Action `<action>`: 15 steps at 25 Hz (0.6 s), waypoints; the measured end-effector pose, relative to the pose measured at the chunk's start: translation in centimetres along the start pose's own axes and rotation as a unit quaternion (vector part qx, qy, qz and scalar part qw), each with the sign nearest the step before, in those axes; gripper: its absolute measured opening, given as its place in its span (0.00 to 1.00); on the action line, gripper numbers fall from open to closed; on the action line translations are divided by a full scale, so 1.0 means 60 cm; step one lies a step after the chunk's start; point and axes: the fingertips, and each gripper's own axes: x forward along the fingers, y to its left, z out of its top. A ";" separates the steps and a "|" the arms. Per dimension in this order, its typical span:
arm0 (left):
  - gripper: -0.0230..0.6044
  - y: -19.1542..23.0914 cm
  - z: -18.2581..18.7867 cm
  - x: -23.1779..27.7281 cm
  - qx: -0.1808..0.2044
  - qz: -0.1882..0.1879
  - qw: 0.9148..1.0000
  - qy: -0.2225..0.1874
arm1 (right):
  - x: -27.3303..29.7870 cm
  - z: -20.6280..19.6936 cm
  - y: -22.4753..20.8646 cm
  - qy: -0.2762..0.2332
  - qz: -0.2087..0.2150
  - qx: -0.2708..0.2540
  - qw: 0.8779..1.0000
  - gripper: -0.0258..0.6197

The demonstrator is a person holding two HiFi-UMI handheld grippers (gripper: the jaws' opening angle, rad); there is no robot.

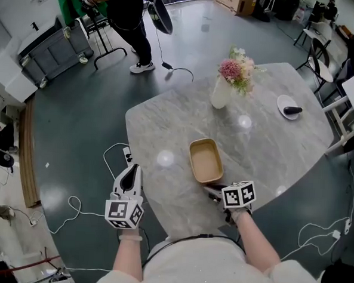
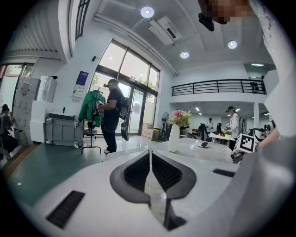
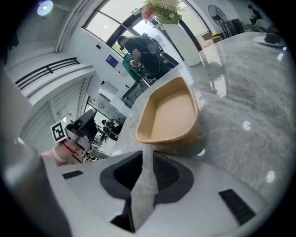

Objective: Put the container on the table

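Note:
A tan, empty oval container (image 1: 206, 160) stands upright on the grey marble table (image 1: 272, 144), near its front edge. My right gripper (image 1: 211, 189) sits just behind the container's near end, pointing at it. In the right gripper view the container (image 3: 171, 115) stands just ahead of my right gripper (image 3: 147, 155). Its jaws show only a narrow gap, with bare table and nothing else between them. My left gripper (image 1: 130, 170) hovers at the table's left edge, apart from the container. In the left gripper view my left gripper (image 2: 149, 155) is shut and empty.
A white vase with pink flowers (image 1: 223, 90) stands at the table's far side. A white plate holding a dark object (image 1: 288, 107) lies at the far right. White cables (image 1: 113, 155) trail on the floor to the left. A person (image 1: 128, 15) and a grey cart (image 1: 54, 46) are far back.

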 end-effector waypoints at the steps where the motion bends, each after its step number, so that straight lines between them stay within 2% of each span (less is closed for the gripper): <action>1: 0.06 -0.002 -0.001 0.002 0.001 -0.003 1.000 0.000 | -0.002 0.000 0.000 -0.003 0.000 -0.001 1.000 0.14; 7: 0.06 -0.017 -0.002 0.015 0.002 -0.022 1.000 0.000 | -0.019 -0.001 -0.006 -0.024 -0.008 0.009 1.000 0.06; 15: 0.06 -0.046 0.005 0.033 0.010 -0.053 0.999 -0.004 | -0.058 0.005 -0.018 -0.068 -0.025 0.020 0.997 0.05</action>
